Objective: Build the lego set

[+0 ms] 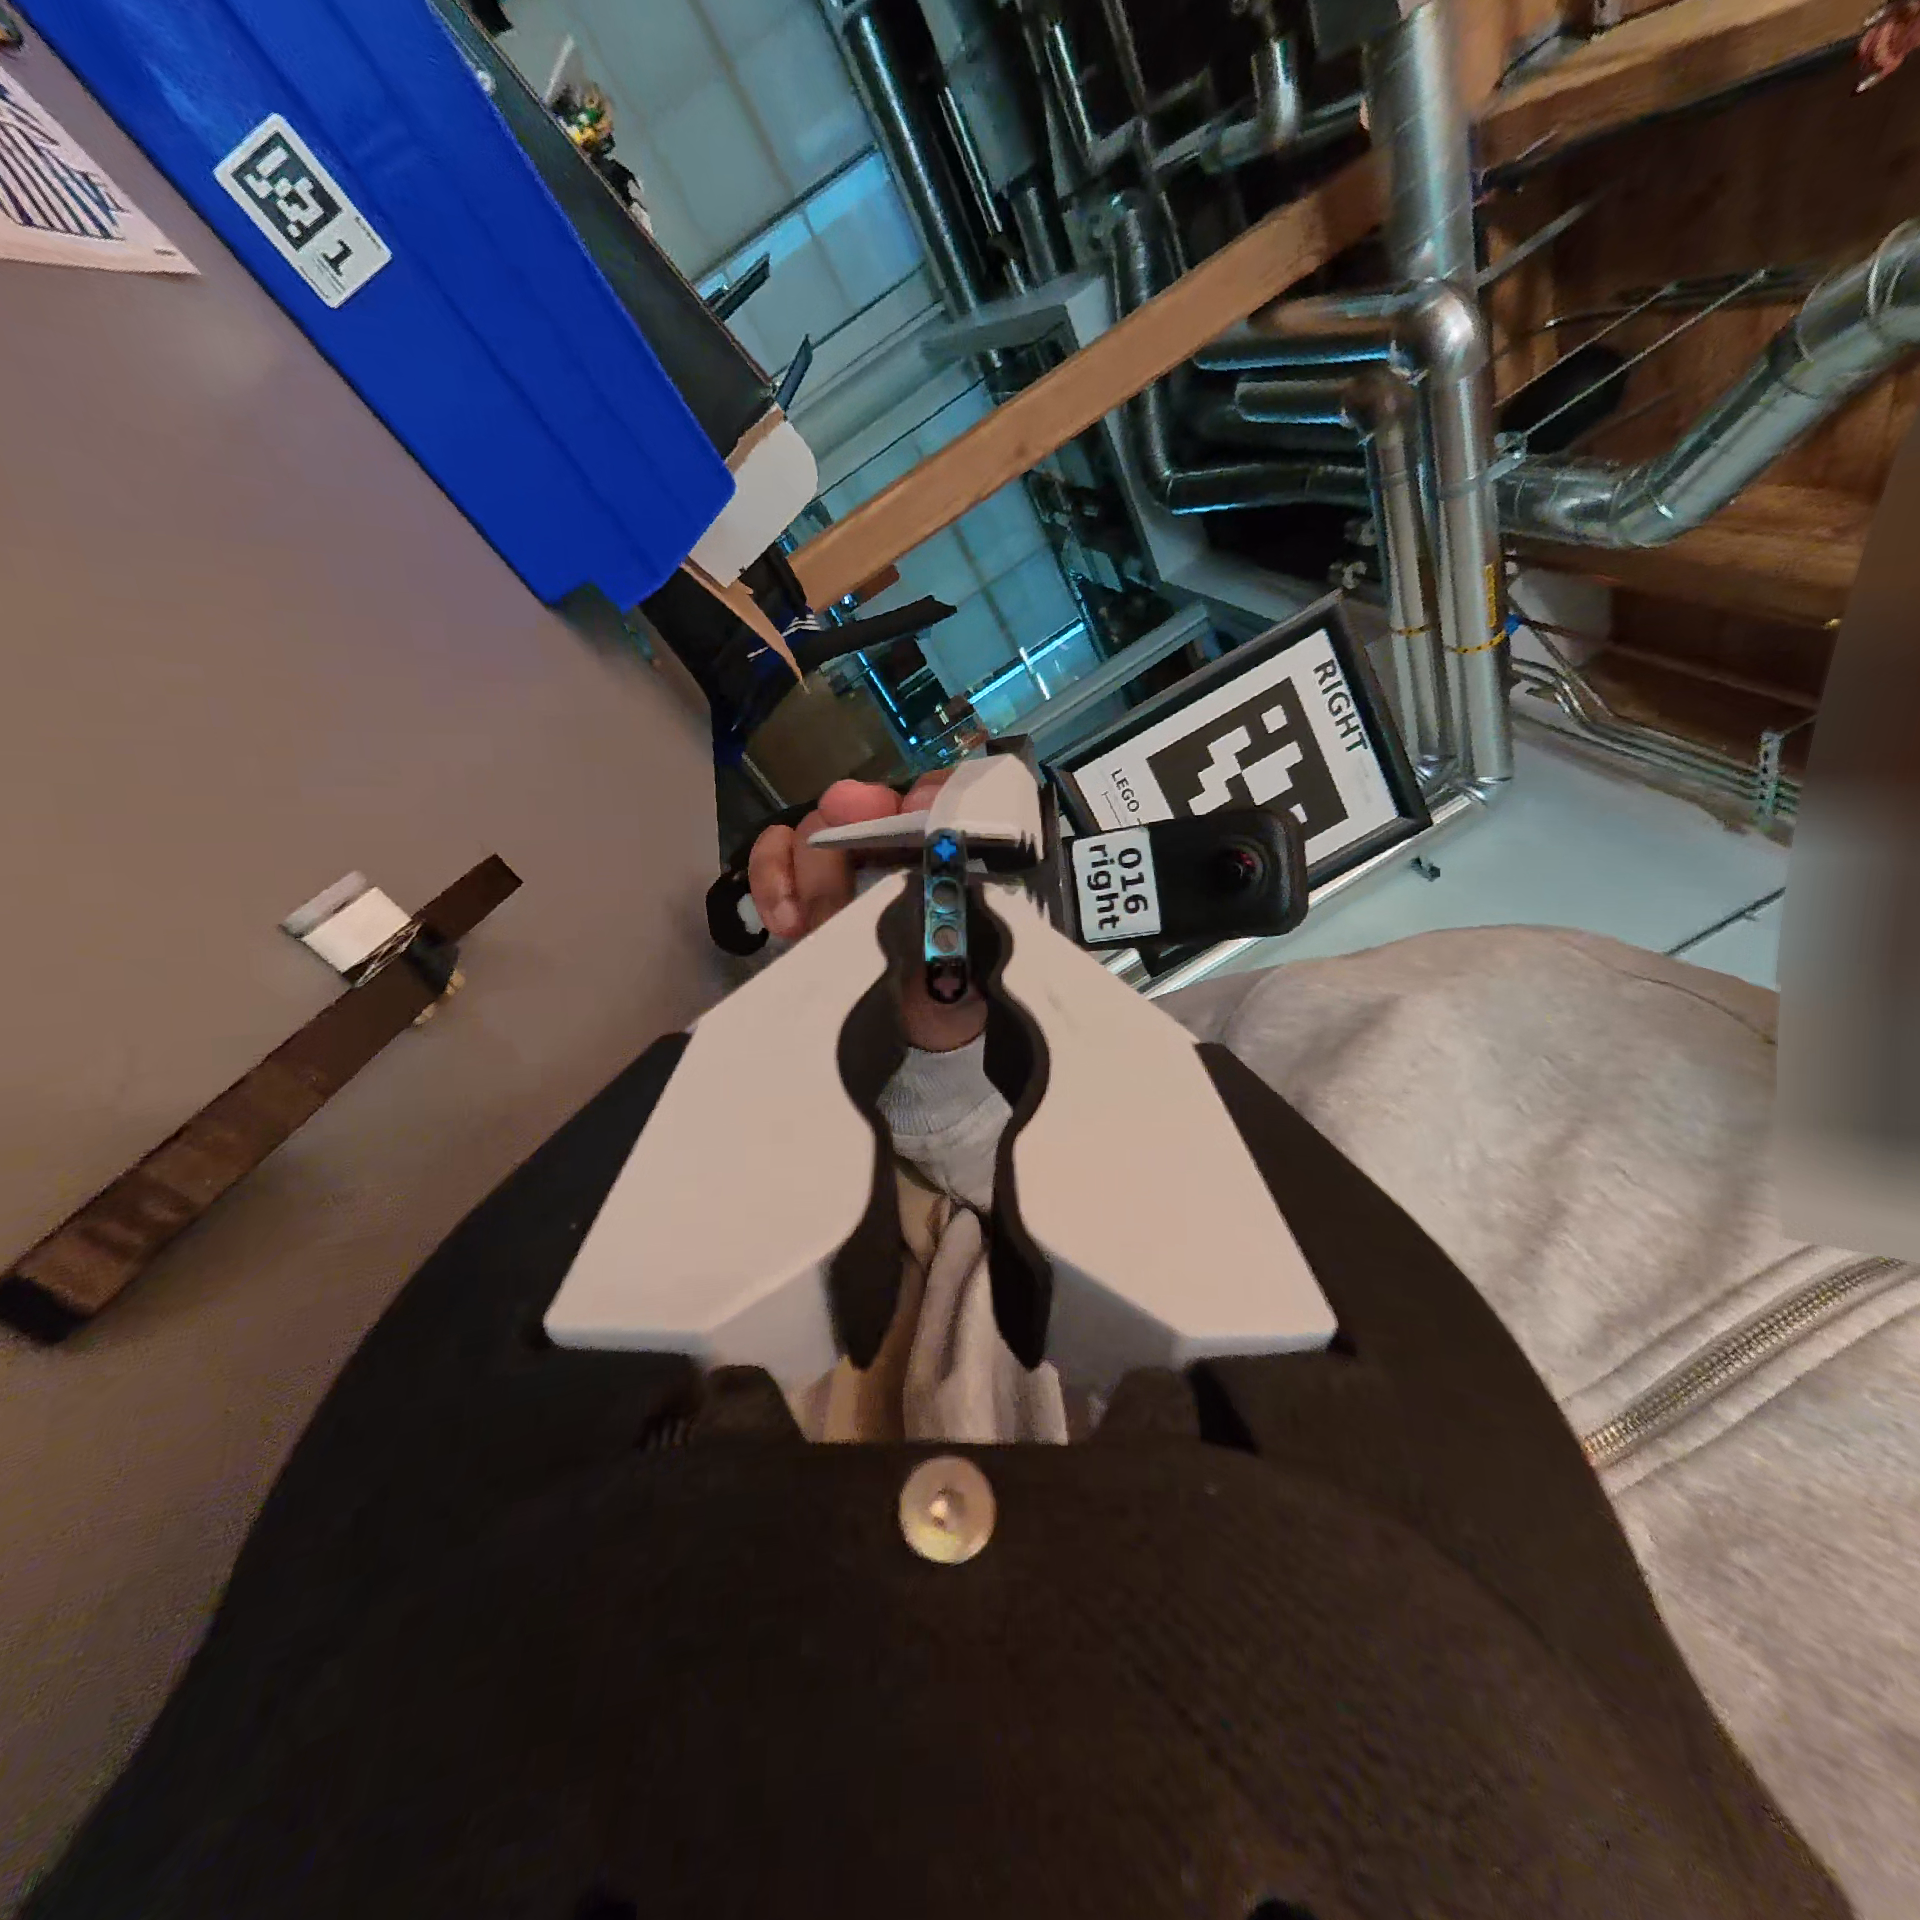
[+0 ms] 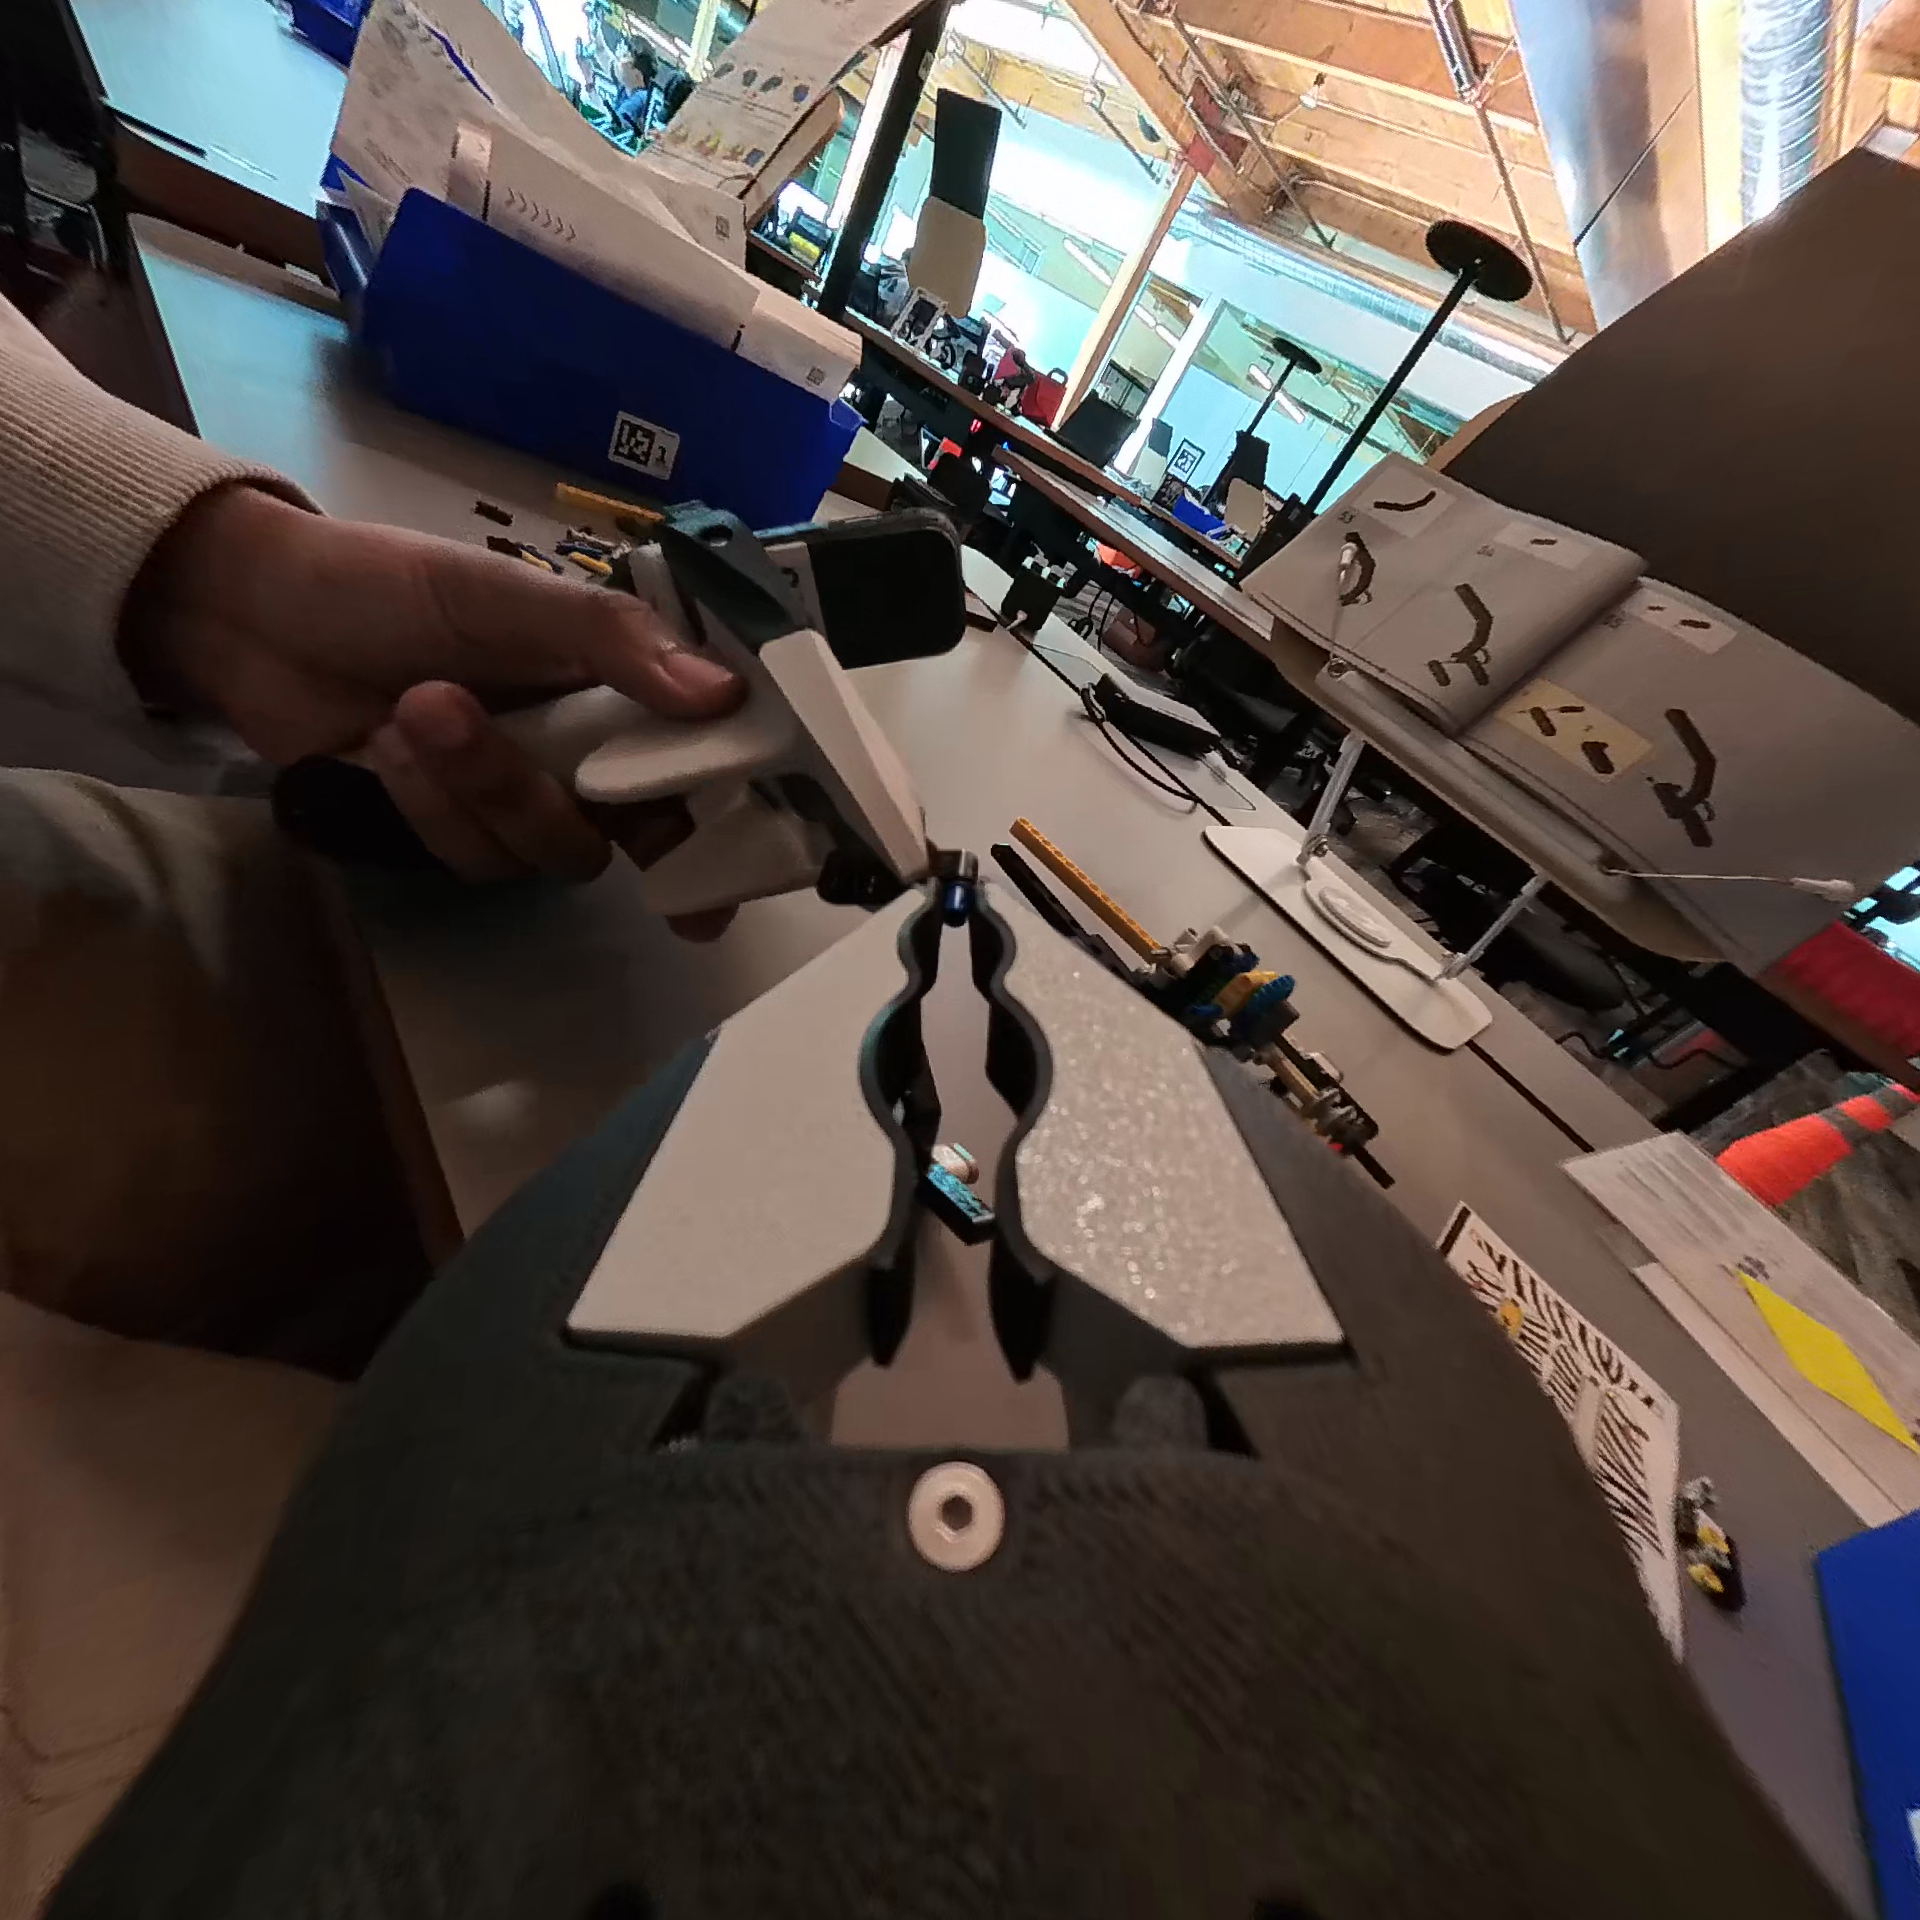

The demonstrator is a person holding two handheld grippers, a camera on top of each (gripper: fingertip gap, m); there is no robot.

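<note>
My left gripper (image 1: 943,920) is shut on a short dark beam (image 1: 943,935) with round holes and holds it in the air above the grey table (image 1: 208,727). A blue pin (image 1: 943,850) sits in the beam's far end hole. My right gripper (image 2: 955,896) is shut on that blue pin (image 2: 954,899) and meets the left gripper (image 2: 909,868) tip to tip. In the left wrist view the right gripper (image 1: 935,826) shows just beyond the beam. A partly built model (image 2: 1236,997) with a yellow beam (image 2: 1081,883) lies on the table behind.
An open instruction booklet (image 2: 1507,665) rests on a stand at the right. A blue bin (image 2: 582,353) stands at the back left, with loose pieces (image 2: 571,540) before it. Small pieces (image 2: 956,1195) lie under my right gripper. Papers (image 2: 1558,1382) lie at the right edge. Less than 4 cm separates the two grippers' tips. Both grippers' tips are roughly 20 cm from the partly built model (image 2: 1236,997).
</note>
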